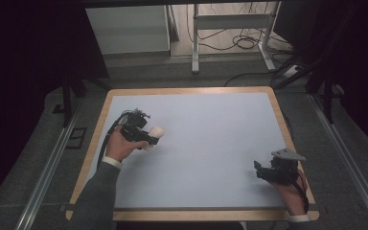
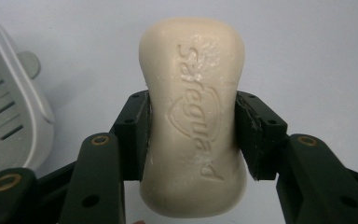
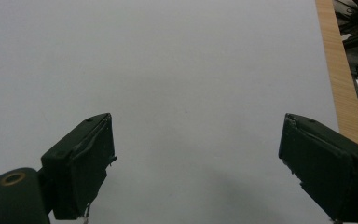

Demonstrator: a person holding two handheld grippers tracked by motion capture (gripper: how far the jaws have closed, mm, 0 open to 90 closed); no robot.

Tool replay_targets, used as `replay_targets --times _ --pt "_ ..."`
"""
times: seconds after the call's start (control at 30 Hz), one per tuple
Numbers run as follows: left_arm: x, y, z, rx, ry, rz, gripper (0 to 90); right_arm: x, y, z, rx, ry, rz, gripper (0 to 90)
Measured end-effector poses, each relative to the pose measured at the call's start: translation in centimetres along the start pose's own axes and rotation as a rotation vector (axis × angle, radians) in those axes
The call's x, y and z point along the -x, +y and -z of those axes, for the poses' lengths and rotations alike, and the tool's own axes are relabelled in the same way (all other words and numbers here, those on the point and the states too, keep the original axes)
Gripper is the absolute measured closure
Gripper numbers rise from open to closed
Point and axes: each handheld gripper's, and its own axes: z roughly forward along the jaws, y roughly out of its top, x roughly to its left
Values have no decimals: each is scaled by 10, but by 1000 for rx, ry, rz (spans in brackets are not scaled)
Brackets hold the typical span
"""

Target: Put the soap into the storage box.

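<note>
Cream bar of soap (image 2: 193, 116), oblong with rounded corners and a slightly pinched waist, embossed "Safeguard" face toward the left gripper view's camera. Clamped at mid-length from both sides, raised over the pale blue table's left part.

Left gripper (image 1: 148, 136) held up in the left hand (image 1: 120, 146), jaws squeezed tight on something pale sitting right between them. Right gripper (image 3: 196, 154) low in the right hand (image 1: 292, 191), jaws spread wide apart, nothing between them.

One soap bar (image 2: 193, 116), one grey soap dish (image 2: 9, 116), two grippers, one table (image 1: 191, 91)
</note>
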Motion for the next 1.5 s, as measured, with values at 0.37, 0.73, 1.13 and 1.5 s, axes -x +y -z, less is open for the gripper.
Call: replay_targets --times 0.37,0.73,1.13,1.5 --pt "-14 0 9 8 19 25 493 1 0 0 1 -2 -1 104" --pt "-35 -2 14 16 36 85 492 0 -1 -1 -3 -3 0 104" --pt "-55 -4 17 23 49 137 492 0 -1 -1 -4 -4 0 104" --pt "-69 -3 20 42 64 172 493 1 -1 -1 -4 -4 -2 104"
